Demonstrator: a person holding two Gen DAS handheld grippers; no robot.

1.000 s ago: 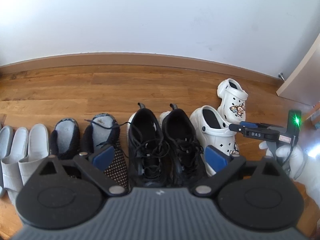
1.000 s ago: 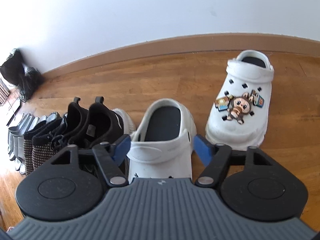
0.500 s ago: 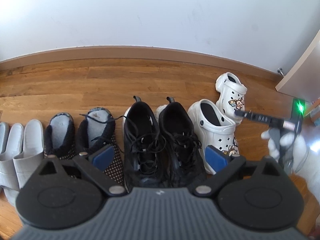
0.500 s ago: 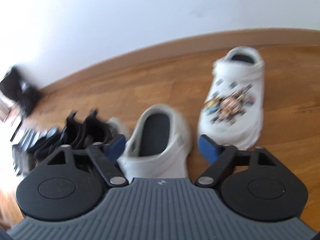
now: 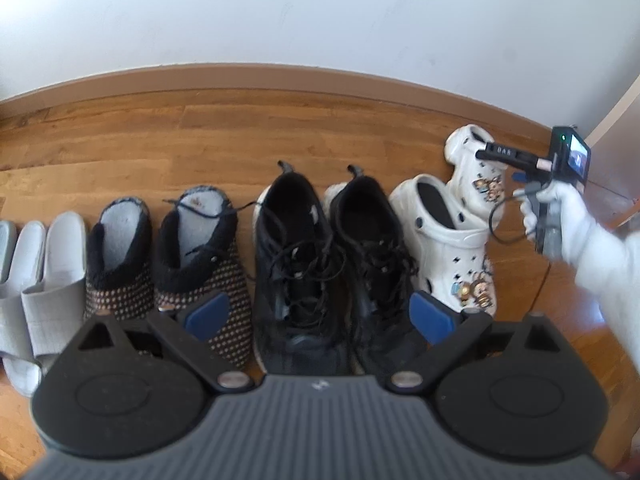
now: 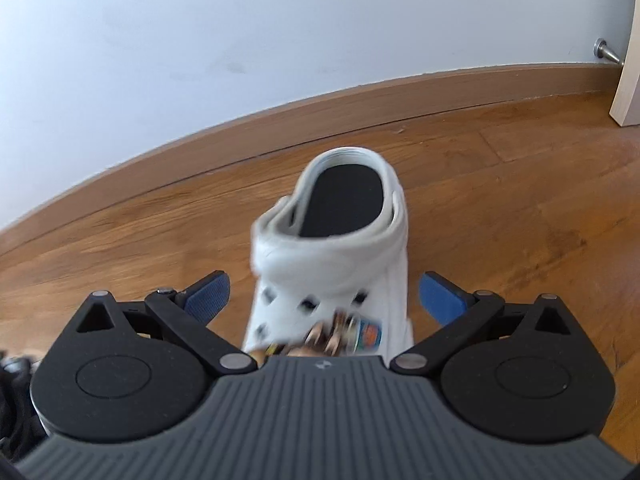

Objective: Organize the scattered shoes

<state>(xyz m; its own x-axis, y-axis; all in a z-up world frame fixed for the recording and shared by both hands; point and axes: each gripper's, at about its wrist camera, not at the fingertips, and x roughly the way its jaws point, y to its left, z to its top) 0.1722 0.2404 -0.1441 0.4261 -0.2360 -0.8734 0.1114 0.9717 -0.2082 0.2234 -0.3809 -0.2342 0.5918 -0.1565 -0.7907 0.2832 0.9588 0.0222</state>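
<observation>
White clog, loose point(image 6: 332, 248): lies on the wood floor point(image 6: 500, 208) apart from the row, heel opening toward the skirting board point(image 6: 360, 96); its toe and cartoon charms are blurred and partly cut off behind the tool body. Right gripper point(image 6: 324, 300): jaws opening, blue pads spread either side of the clog, touching neither flank. From the left wrist view this same gripper is seen only side-on, held in a white-gloved hand point(image 5: 560, 216), its tips hidden against the clog.

White clog, placed point(image 5: 444, 236): end of the row, beside the black sneakers point(image 5: 332, 264). Then, leftward, dotted slippers with black collars point(image 5: 168, 256) and grey slides point(image 5: 40, 272), the outermost slide cut off by the frame edge.

Left gripper point(image 5: 320, 318): jaws spread wide above the sneakers' toes, nothing pinched; the toes of sneakers and slippers vanish behind its body.

Door edge point(image 6: 628, 60) and metal doorstop point(image 6: 606, 54): far right, mostly cropped.
</observation>
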